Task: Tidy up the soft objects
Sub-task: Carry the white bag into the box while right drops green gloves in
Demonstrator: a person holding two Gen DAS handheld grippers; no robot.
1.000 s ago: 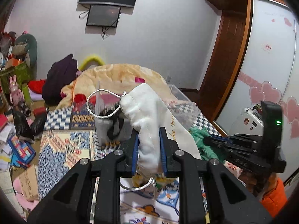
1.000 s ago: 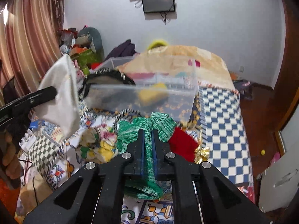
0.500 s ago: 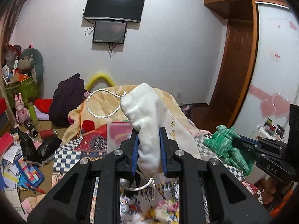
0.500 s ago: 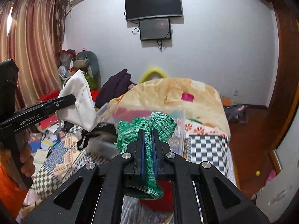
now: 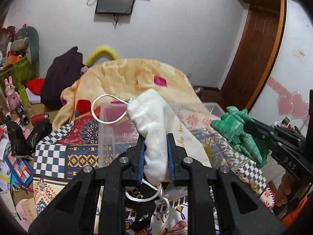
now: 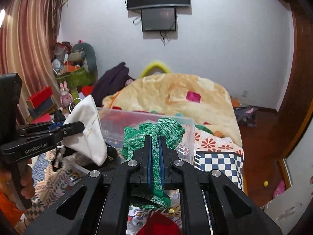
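My left gripper (image 5: 155,140) is shut on a white drawstring pouch (image 5: 150,121) with a white cord loop (image 5: 106,109); the pouch (image 6: 86,133) also shows at the left of the right wrist view, held up above the bed. My right gripper (image 6: 154,143) is shut on a green knitted cloth (image 6: 154,133), which hangs off both ends of the jaws; in the left wrist view the same cloth (image 5: 237,131) sits at the right. A clear plastic bin (image 5: 115,125) stands on the bed just beyond both grippers, its far wall (image 6: 140,121) behind the green cloth.
A beige blanket (image 6: 176,96) is heaped on the bed behind the bin. A checkered and patterned bedspread (image 5: 56,156) covers the mattress. A red soft item (image 6: 160,223) lies under the right gripper. Clutter and a dark garment (image 5: 60,78) fill the left side; a wooden door frame (image 6: 289,117) is right.
Both grippers have swung forward with their loads, rising first and then tilting back down. The clear bin now sits right behind the pouch and the green cloth.
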